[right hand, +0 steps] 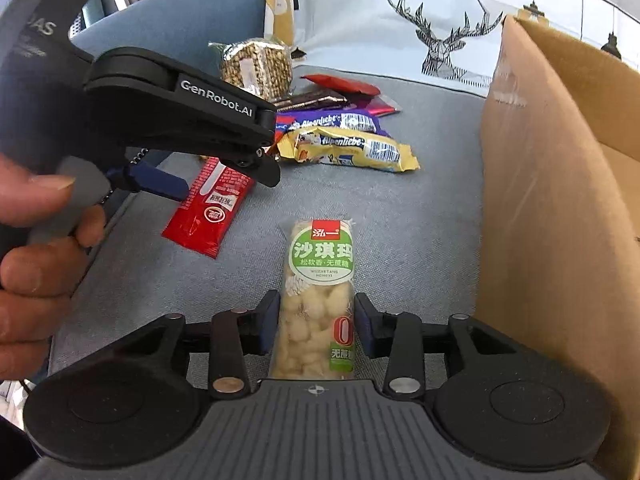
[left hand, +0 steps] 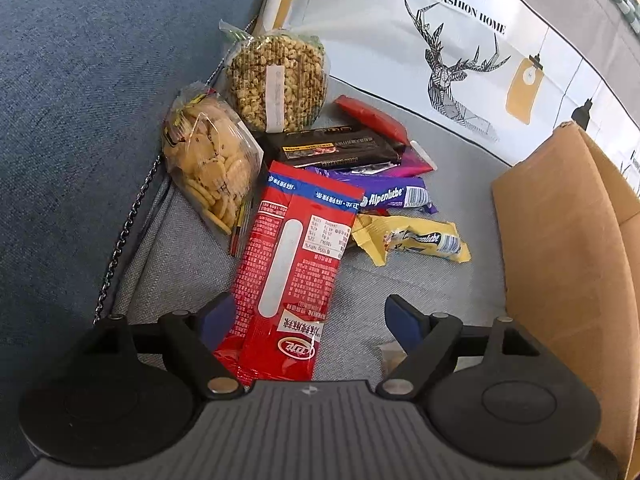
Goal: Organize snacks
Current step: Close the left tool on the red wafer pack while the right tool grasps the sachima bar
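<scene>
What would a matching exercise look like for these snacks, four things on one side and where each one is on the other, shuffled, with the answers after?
Things:
1. red packet
2. sachima bar
3. cracker bag
4. cardboard box

Places:
A. leaning against the blue cushion
B. between the right gripper's fingers
C. standing at the right edge of the seat
D. lying under the open left gripper

Pairs: 1-D, 2-B, 3-A, 4-C
</scene>
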The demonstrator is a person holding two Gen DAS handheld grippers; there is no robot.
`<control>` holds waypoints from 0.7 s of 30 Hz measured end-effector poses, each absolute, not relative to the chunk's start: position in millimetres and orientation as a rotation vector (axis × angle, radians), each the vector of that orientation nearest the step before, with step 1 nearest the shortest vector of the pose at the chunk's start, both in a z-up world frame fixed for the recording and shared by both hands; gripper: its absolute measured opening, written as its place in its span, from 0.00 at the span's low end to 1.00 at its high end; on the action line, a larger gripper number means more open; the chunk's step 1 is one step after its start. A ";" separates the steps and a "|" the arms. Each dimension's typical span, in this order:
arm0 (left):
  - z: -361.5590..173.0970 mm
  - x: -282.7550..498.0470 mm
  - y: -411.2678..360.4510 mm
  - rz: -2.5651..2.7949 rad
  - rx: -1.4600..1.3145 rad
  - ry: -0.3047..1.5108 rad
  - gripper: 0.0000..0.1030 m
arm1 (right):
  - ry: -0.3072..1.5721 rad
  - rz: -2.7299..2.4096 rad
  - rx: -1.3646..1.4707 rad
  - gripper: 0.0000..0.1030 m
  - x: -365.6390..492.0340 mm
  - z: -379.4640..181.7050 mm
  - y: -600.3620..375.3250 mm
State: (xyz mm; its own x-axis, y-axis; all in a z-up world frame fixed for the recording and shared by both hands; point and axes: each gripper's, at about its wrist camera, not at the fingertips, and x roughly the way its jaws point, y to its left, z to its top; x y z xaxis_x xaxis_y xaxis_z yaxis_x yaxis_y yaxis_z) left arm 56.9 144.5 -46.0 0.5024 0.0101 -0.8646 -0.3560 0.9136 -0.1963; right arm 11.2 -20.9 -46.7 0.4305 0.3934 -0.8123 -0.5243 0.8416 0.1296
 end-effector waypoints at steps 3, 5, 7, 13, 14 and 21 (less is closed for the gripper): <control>-46.5 58.3 141.7 0.234 -0.358 1.027 0.83 | 0.976 0.575 -0.151 0.41 13.8 -49.8 -19.3; -46.9 59.3 140.4 0.243 -0.345 1.026 0.83 | 0.971 0.577 -0.157 0.42 13.5 -50.0 -18.2; -47.3 60.4 139.7 0.248 -0.332 1.025 0.83 | 0.968 0.579 -0.160 0.42 12.7 -49.3 -17.6; -51.1 63.4 138.7 0.266 -0.310 1.040 0.84 | 0.967 0.580 -0.158 0.42 13.7 -49.2 -18.1; -51.5 63.5 138.7 0.267 -0.309 1.040 0.84 | 0.965 0.580 -0.160 0.42 13.5 -49.3 -18.1; -54.4 66.9 141.7 0.274 -0.318 1.050 0.84 | 0.949 0.582 -0.181 0.42 10.8 -49.8 -16.5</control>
